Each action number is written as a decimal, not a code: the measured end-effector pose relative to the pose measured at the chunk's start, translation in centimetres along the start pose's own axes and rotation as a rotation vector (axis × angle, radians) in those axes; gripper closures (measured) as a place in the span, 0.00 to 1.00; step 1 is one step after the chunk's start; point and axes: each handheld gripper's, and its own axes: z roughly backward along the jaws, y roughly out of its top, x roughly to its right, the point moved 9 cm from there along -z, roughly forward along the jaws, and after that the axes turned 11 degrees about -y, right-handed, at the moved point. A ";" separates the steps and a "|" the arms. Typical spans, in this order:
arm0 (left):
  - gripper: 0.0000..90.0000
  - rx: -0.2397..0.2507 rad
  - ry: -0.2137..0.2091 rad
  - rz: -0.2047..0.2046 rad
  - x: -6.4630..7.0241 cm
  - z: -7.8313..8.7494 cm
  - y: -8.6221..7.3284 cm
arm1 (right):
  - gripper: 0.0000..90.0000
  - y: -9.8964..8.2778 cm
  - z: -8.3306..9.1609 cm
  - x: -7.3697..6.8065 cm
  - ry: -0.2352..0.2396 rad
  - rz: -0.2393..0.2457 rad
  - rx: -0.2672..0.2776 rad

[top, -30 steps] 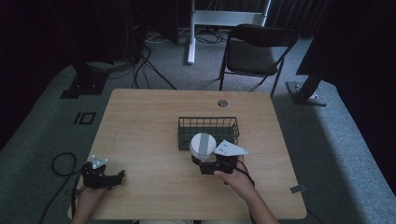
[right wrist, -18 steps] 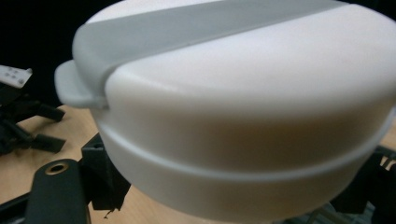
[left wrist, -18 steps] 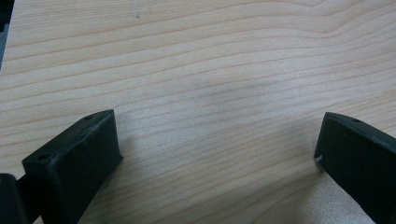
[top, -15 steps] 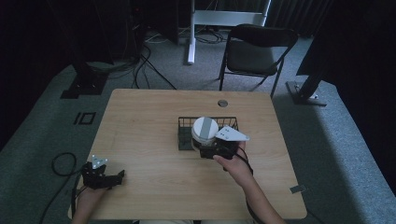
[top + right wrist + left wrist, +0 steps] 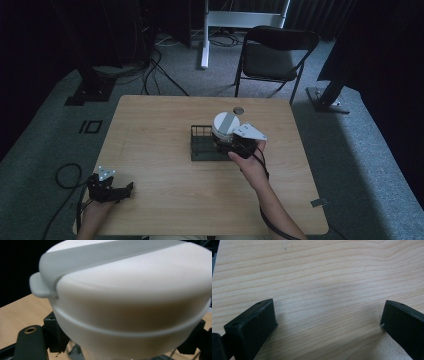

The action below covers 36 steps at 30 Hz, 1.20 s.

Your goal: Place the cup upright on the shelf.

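Your right gripper (image 5: 231, 143) has the round white container with the grey band across its lid (image 5: 225, 128) pinched between its fingers, holding it up over the black wire basket (image 5: 201, 145) near the middle of the light wooden counter (image 5: 150, 130). From the high view the container sits above the basket's right part, toward the far side, and your right hand (image 5: 248, 164) is wrapped around the gripper just behind it. In the right gripper view the container (image 5: 130, 300) is right up against the camera: white body, a thin ridge running around it, and a small grey tab sticking out at the lid's left edge. The black fingers (image 5: 53, 335) show low on either side of it, pressed against its lower part.

Your left gripper (image 5: 112, 189) is way off at the near left corner of the counter, well apart from the basket. In the left gripper view its fingers (image 5: 252, 325) are spread wide with nothing between them, just bare wood grain.

There's also a small dark round disc (image 5: 238, 110) near the counter's far edge, just beyond the container, and a black folding chair (image 5: 272, 57) on the grey carpet past the counter.
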 end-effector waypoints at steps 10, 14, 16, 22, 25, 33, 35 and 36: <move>0.00 0.000 0.001 0.000 0.0 0.0 0.0 | 0.20 0.2 -2.0 2.0 -0.133 -0.001 -0.029; 0.00 0.001 0.000 0.000 0.0 0.0 0.0 | 0.20 -0.2 -2.8 2.1 -0.174 0.008 -0.056; 0.00 0.001 0.000 0.000 0.0 0.0 0.0 | 0.20 -0.6 -3.1 2.2 -0.190 -0.002 -0.074; 0.00 0.000 0.000 0.000 0.0 0.0 0.0 | 0.20 -1.8 -4.1 2.2 -0.231 -0.015 -0.127; 0.00 0.000 0.000 0.000 0.0 0.0 0.0 | 0.20 -2.3 -4.4 2.1 -0.237 -0.025 -0.145; 0.00 0.000 0.000 0.000 0.0 0.0 0.0 | 0.20 -3.5 -5.1 1.6 -0.242 -0.064 -0.189; 0.00 0.000 0.000 0.000 0.0 0.0 0.0 | 0.20 -3.7 -5.2 1.5 -0.246 -0.057 -0.197; 0.00 0.000 0.001 0.000 0.0 0.0 0.0 | 0.20 -3.7 -5.3 1.5 -0.249 -0.057 -0.198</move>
